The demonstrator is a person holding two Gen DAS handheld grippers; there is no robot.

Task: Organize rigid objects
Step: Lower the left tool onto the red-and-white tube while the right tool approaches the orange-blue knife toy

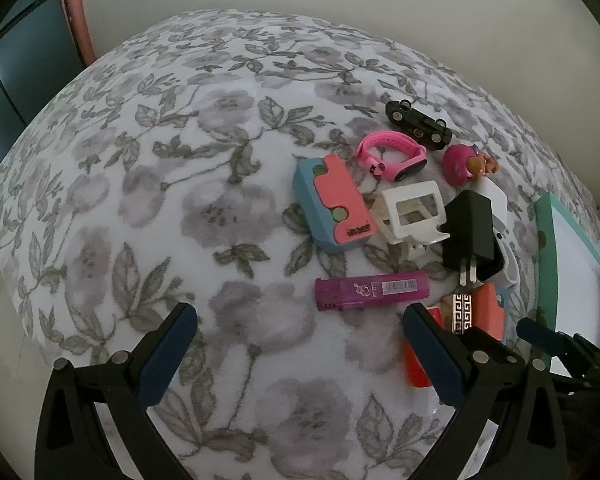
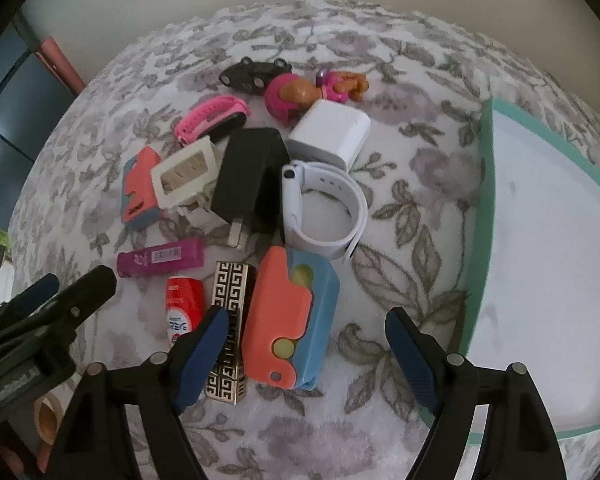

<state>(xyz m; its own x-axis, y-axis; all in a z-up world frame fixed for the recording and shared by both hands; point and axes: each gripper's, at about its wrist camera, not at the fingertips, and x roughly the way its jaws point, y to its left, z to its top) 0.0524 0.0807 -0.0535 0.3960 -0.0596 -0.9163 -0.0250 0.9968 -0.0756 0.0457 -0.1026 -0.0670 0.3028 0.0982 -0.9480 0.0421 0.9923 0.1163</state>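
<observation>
Small hard items lie in a heap on a floral cloth. My right gripper (image 2: 306,320) stands open over a coral and blue case (image 2: 292,316); its pads are apart from the case. The left pad hangs over a gold and black patterned lighter (image 2: 232,320), beside a red bottle (image 2: 184,304). My left gripper (image 1: 300,320) is open with only cloth between its fingers, just below a purple lighter (image 1: 372,290). A second coral and blue case (image 1: 334,204), a white frame piece (image 1: 410,210), a black plug (image 1: 470,232) and a pink watch (image 1: 392,156) lie beyond it.
A teal-rimmed white tray (image 2: 485,200) sits on the right. A white watch (image 2: 324,208), a white charger (image 2: 332,136), a pink doll (image 2: 296,94) and a black toy car (image 2: 252,74) lie farther back. A tape roll (image 2: 46,416) shows at lower left. Bare cloth (image 1: 160,200) spreads to the left.
</observation>
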